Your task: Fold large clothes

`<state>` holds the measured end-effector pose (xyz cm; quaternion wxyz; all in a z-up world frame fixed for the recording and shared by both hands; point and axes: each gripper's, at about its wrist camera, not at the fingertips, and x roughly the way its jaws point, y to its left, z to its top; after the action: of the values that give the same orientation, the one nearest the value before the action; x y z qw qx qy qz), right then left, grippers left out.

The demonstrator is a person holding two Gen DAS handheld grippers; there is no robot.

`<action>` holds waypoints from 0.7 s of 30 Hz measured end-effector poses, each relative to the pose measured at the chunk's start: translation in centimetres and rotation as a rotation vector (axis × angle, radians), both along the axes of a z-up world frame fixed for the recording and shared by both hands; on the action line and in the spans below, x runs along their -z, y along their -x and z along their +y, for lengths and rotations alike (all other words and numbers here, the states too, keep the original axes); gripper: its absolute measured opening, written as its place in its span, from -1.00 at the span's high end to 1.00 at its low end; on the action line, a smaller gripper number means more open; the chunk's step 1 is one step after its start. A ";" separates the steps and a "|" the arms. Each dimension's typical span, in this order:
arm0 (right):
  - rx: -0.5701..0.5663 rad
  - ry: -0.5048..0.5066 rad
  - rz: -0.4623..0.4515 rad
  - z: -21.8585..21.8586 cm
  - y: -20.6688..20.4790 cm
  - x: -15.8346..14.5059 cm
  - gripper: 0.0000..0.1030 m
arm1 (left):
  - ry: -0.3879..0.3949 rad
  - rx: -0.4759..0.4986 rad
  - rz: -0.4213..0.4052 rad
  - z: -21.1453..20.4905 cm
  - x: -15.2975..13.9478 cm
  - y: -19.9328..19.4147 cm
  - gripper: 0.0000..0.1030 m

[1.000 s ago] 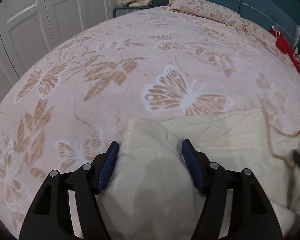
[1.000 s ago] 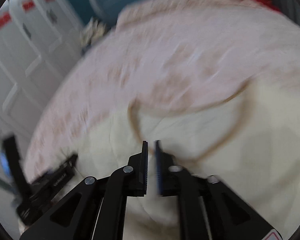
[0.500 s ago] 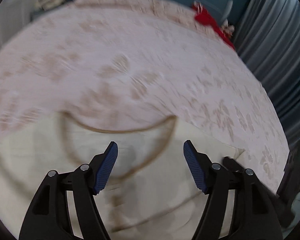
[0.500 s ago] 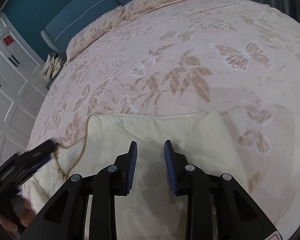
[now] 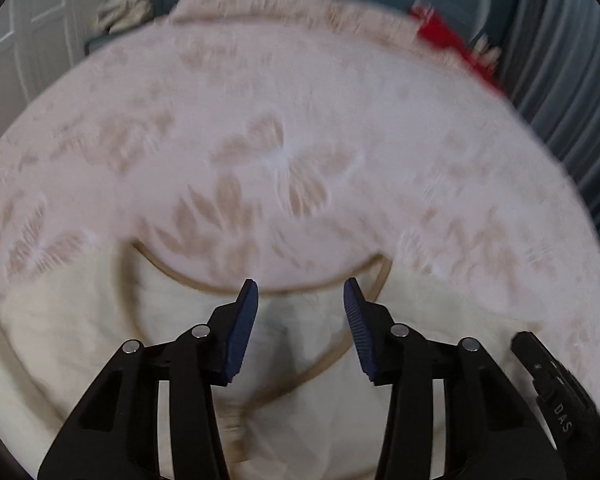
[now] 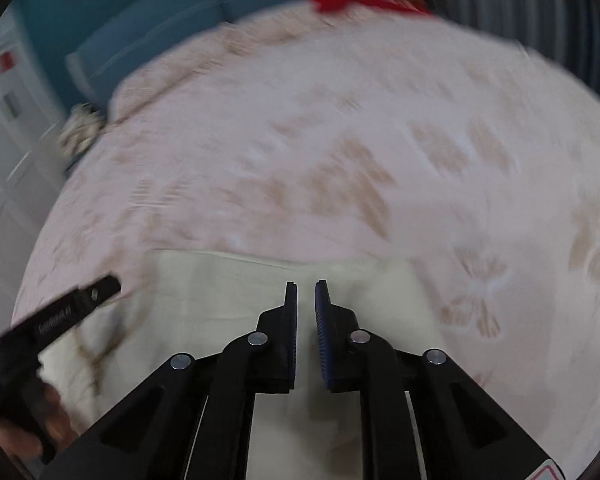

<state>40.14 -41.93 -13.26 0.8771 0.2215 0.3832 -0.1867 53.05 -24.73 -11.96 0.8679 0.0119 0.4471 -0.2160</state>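
1. A cream garment (image 5: 80,340) with a tan-trimmed neckline lies flat on the butterfly bedspread (image 5: 300,120), beneath both my claws.
2. My left claw (image 5: 300,296) is closing above the neckline, gripping nothing.
3. My right claw (image 6: 306,292) is closing, nearly shut, empty, over the garment's far edge.
4. I judge I am between folds; next I must pinch an edge.

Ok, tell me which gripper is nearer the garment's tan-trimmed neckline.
Left. The left gripper hovers right over the tan-trimmed neckline of the cream garment, jaws closing on nothing yet. The right gripper sits off at the garment's side edge, away from the trim.
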 end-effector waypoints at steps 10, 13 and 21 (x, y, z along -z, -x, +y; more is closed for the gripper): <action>-0.395 0.009 0.088 12.1 -8.7 1.9 0.74 | -0.210 -0.038 0.023 7.1 3.4 -2.5 0.09; -0.413 0.060 0.152 13.3 -10.1 4.2 0.83 | -0.244 -0.035 -0.004 6.7 4.7 -2.7 0.07; -0.267 0.010 0.105 9.0 -9.7 5.4 1.00 | -0.212 -0.075 -0.071 7.3 5.5 -2.4 0.04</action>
<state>49.81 -32.90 -18.64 0.8739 0.1540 0.4537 -0.0818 55.40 -17.41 -17.50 0.8845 0.0942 0.4367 -0.1343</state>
